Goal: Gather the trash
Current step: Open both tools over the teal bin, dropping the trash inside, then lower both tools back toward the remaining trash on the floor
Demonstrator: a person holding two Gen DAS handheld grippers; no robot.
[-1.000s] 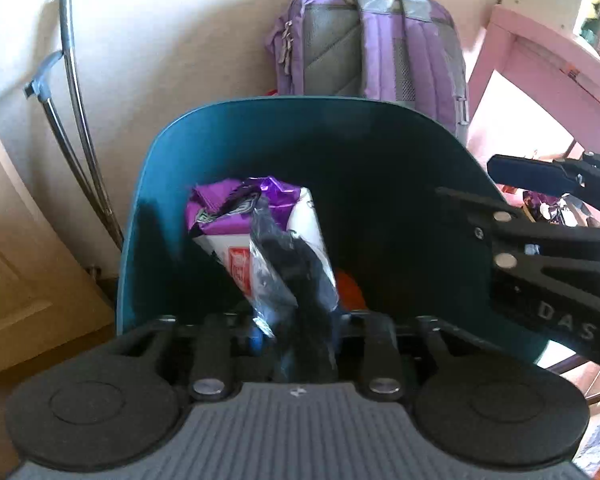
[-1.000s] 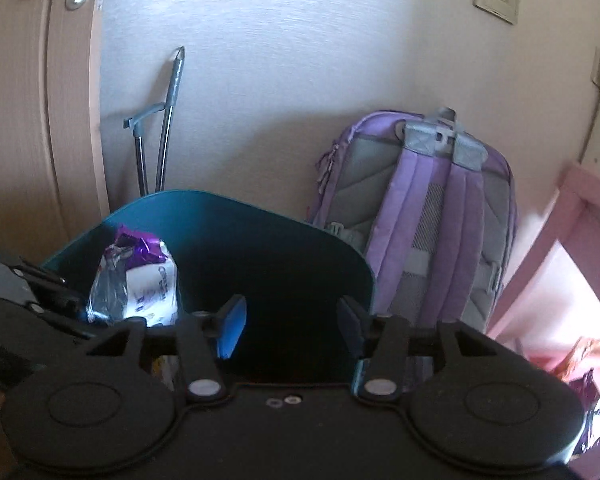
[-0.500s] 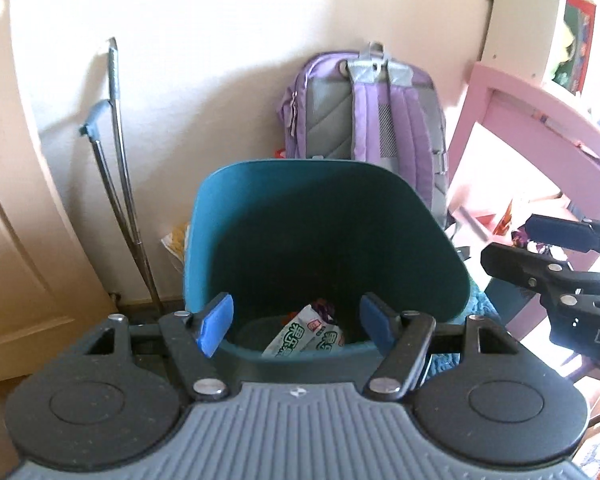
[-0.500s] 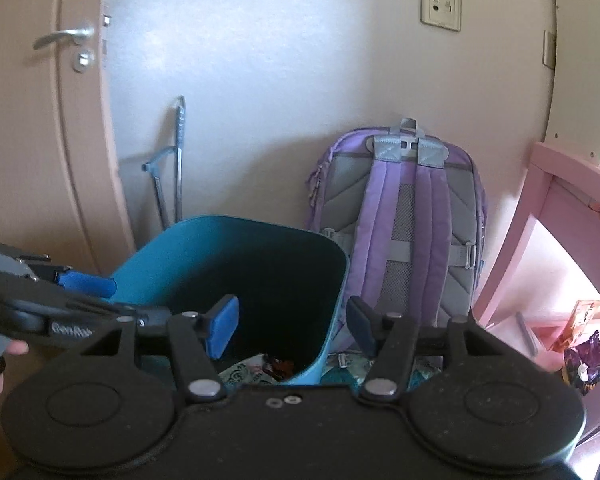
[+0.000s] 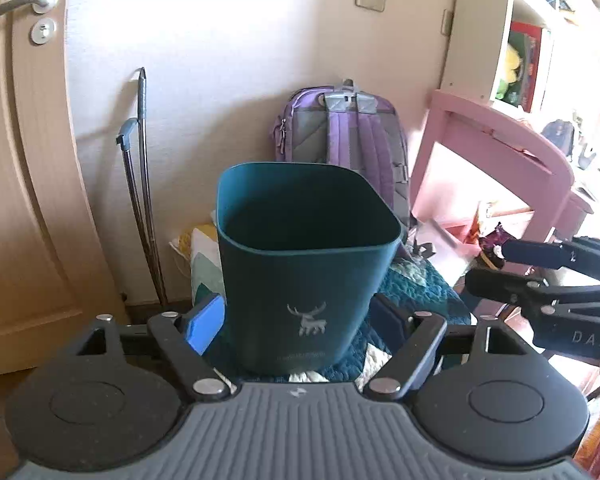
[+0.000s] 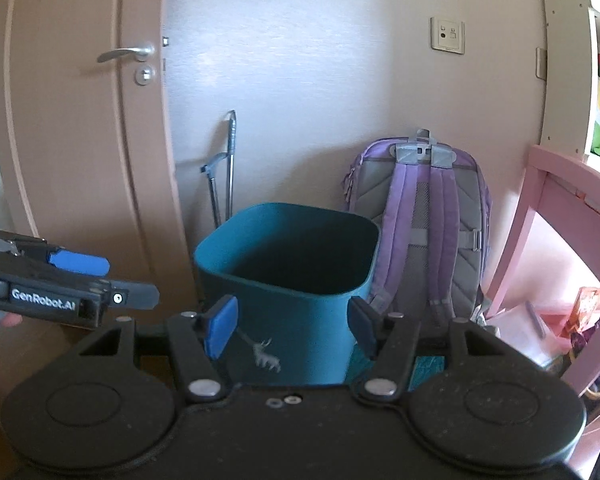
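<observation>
The square teal plastic bin (image 5: 300,264) is framed ahead of the left tongs (image 5: 300,322), empty and opening; the right tongs (image 6: 292,326) are held apart

Bin (image 5: 300,280) inside hidden, unclear.

White letters "GenRobot.AI" run along the side of the left gripper (image 6: 100,280), seen from the right wrist. On the side of the right gripper (image 5: 508,272), seen from the left wrist, stand the pale letters "DAS", cut off at the frame's edge. The teal bin (image 5: 300,280) carries a small silver deer on its front wall, and below it a line of fine print too small to read. The books on the shelf (image 5: 528,60) show colours only, no legible titles.
</observation>
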